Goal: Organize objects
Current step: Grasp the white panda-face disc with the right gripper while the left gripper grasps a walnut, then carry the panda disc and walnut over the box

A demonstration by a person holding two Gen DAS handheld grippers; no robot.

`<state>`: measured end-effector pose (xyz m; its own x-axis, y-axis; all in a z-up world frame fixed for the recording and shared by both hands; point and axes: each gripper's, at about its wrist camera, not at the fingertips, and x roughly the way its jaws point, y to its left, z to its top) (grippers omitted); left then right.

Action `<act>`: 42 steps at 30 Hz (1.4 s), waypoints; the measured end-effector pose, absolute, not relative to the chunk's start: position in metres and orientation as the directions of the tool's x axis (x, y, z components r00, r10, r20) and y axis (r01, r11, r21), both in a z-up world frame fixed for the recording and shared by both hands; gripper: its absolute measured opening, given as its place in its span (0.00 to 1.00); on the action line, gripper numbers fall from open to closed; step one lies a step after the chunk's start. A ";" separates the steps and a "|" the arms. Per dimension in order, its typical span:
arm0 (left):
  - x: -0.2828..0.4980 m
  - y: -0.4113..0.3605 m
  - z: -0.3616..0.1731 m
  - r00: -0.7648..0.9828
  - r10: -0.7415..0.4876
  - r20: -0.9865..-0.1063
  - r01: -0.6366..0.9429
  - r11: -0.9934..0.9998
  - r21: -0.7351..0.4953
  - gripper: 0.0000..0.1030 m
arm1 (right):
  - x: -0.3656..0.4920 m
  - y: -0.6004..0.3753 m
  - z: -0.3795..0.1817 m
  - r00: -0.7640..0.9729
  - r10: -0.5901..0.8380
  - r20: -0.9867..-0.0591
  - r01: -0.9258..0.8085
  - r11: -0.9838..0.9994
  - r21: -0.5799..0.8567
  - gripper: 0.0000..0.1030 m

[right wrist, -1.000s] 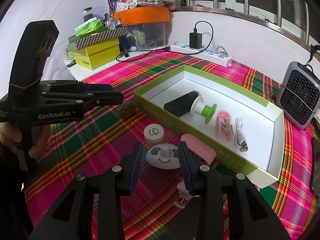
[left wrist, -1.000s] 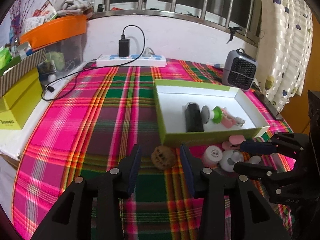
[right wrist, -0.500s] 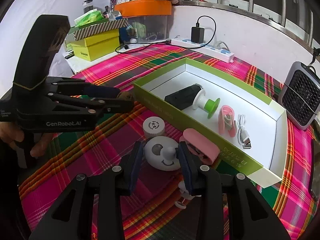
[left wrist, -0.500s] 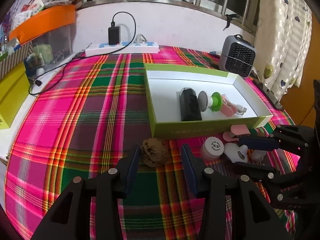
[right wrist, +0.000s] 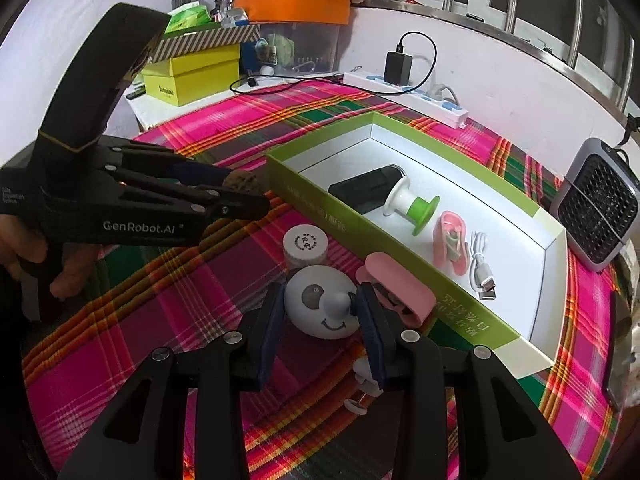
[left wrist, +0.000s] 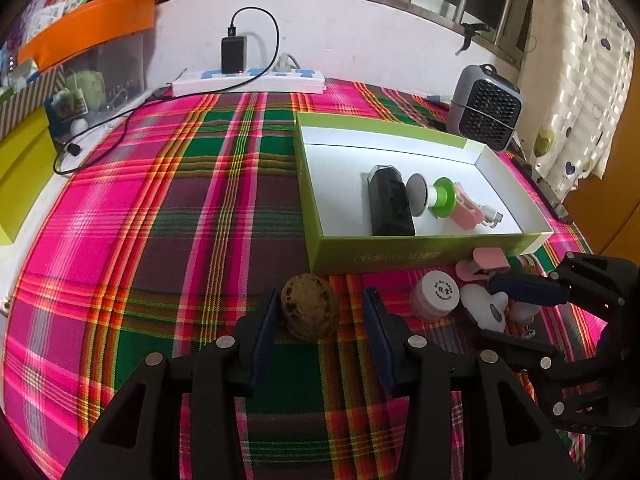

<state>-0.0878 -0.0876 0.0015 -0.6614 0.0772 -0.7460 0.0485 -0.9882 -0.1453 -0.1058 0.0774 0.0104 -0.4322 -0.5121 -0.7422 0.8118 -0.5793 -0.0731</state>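
Observation:
A green box (left wrist: 420, 254) with a white inside holds a black case (left wrist: 390, 200), a green and white spool (left wrist: 434, 198), a pink clip and a white cable (right wrist: 482, 272). My left gripper (left wrist: 320, 310) is open with a brown walnut-like ball (left wrist: 310, 310) between its fingers on the plaid cloth. My right gripper (right wrist: 320, 304) is open around a white panda-faced gadget (right wrist: 322, 306); its fingers stand close to both sides. A small white jar (right wrist: 305, 245) and a pink case (right wrist: 400, 294) lie beside it, in front of the box.
A grey mini fan (left wrist: 484, 110) stands right of the box. A white power strip with a black charger (left wrist: 248, 76) lies along the back wall. Yellow boxes (right wrist: 192, 74) and an orange-lidded bin (right wrist: 294, 28) are stacked at the left.
Both grippers have moved forward and lower. The ball is now between the left fingers, and the panda gadget sits deeper between the right fingers.

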 end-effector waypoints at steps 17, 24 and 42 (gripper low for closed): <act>-0.080 -0.099 0.005 -0.694 0.102 -0.712 0.065 -0.977 -0.203 0.27 | -0.101 0.083 0.022 -0.445 -0.550 -0.707 0.814 -0.578 -0.063 0.33; -0.073 -0.101 0.010 -0.723 0.093 -0.685 0.072 -0.975 -0.208 0.27 | -0.102 0.088 0.028 -0.461 -0.570 -0.680 0.802 -0.596 -0.044 0.33; -0.064 -0.076 0.037 -0.788 0.102 -0.607 -0.008 -0.988 -0.155 0.27 | -0.113 0.102 0.039 -0.524 -0.587 -0.617 0.753 -0.657 -0.015 0.33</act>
